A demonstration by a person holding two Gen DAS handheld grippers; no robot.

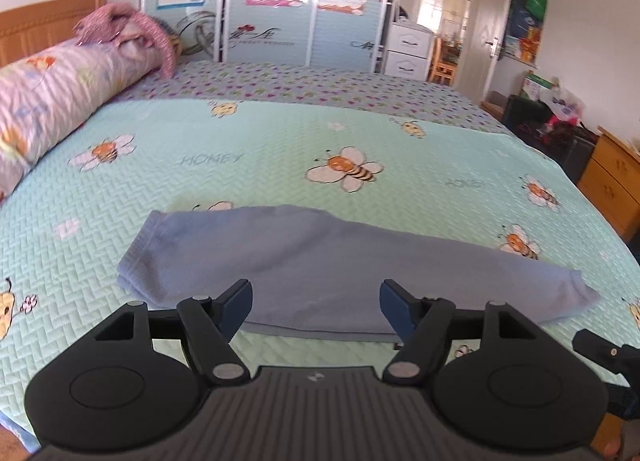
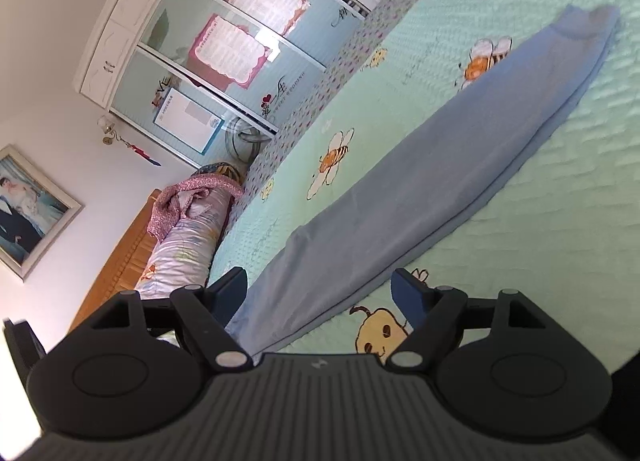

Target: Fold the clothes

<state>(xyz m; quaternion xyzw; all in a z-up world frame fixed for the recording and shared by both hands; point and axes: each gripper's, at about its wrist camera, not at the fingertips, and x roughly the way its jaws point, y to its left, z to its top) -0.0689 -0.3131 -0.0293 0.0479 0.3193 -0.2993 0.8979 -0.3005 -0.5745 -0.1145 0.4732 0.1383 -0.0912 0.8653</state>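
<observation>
Both hand-held grippers empty, jaws apart
Left hand-held gripper tilts downward; right hand-held gripper is rolled sideways, nothing between its pads

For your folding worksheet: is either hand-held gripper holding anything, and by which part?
Nothing is held: the left hand-held gripper and right hand-held gripper are open above the blue garment.

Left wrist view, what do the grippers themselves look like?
The left gripper has a ribbed dark grey body with a small pale logo, two round black discs, black linkage arms with silver pivot pins, and dark blue fingers. The right gripper looks identical.
</observation>
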